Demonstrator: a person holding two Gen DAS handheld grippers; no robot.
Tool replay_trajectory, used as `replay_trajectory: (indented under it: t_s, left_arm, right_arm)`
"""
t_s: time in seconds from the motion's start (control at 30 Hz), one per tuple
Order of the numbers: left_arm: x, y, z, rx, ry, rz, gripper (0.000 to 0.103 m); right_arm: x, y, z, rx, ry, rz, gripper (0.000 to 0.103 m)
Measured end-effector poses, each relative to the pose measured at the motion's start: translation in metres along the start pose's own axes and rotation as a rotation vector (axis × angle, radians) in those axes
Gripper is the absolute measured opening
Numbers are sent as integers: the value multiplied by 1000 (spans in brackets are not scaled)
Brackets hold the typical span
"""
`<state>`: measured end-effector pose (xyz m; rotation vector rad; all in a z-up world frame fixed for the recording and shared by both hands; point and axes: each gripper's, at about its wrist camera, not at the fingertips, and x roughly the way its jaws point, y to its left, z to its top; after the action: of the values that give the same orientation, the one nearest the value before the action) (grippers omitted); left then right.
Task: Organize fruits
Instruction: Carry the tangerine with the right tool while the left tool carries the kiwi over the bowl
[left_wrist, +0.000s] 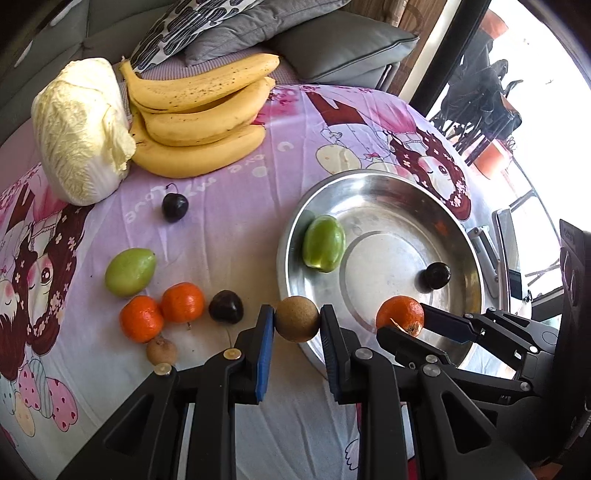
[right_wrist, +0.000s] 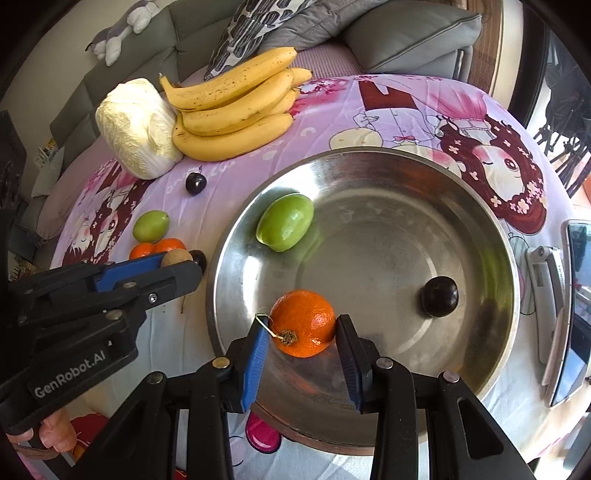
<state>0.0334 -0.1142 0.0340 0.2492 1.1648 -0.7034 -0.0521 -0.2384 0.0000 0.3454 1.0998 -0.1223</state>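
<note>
My left gripper (left_wrist: 297, 325) is shut on a small brown round fruit (left_wrist: 297, 324), held just left of the steel bowl's rim (left_wrist: 291, 236). My right gripper (right_wrist: 301, 339) is shut on a tangerine (right_wrist: 303, 321), held over the near part of the steel bowl (right_wrist: 369, 158). In the bowl lie a green fruit (right_wrist: 285, 222) and a dark plum (right_wrist: 439, 296). On the cloth to the left are a green fruit (left_wrist: 130, 271), two tangerines (left_wrist: 141, 318) (left_wrist: 183, 302), a dark plum (left_wrist: 226, 306), a small brown fruit (left_wrist: 161, 350) and another dark plum (left_wrist: 174, 206).
A bunch of bananas (left_wrist: 199, 114) and a napa cabbage (left_wrist: 79, 129) lie at the back left of the cloth-covered table. A phone and a white stand (right_wrist: 550, 291) sit right of the bowl. Grey sofa cushions (left_wrist: 343, 48) are behind the table.
</note>
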Motion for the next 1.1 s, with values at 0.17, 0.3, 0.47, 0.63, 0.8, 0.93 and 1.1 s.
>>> replay_trajectory:
  t_s: [0.17,0.3,0.47,0.63,0.8,0.93,1.1]
  left_arm:
    - [4,-16,8,30,2,-8,26]
    - [10,-25,16,40,5,-14,26]
    - [20,-33,22,41,10,-19,26]
    - [33,-36,17,50,34,-15,26]
    - [43,-34,11,44,55,-16,26]
    - [47,-31,8,36,65,-13,26]
    - [52,-28,7,21,78,-2,26]
  right_arm:
    - [-1,-19,0,45,4,-15,40]
    - [-2,-32,0,72,0,-25,40]
    - [-2,-44,0,96,-1,-35,40]
    - [2,-50,-1,114,14,-33,40]
    - [8,-52,-2,118,28,-40,40]
    - [12,-53,-1,122,37,-47,40]
    - [12,-53,-1,122,37,-50,40]
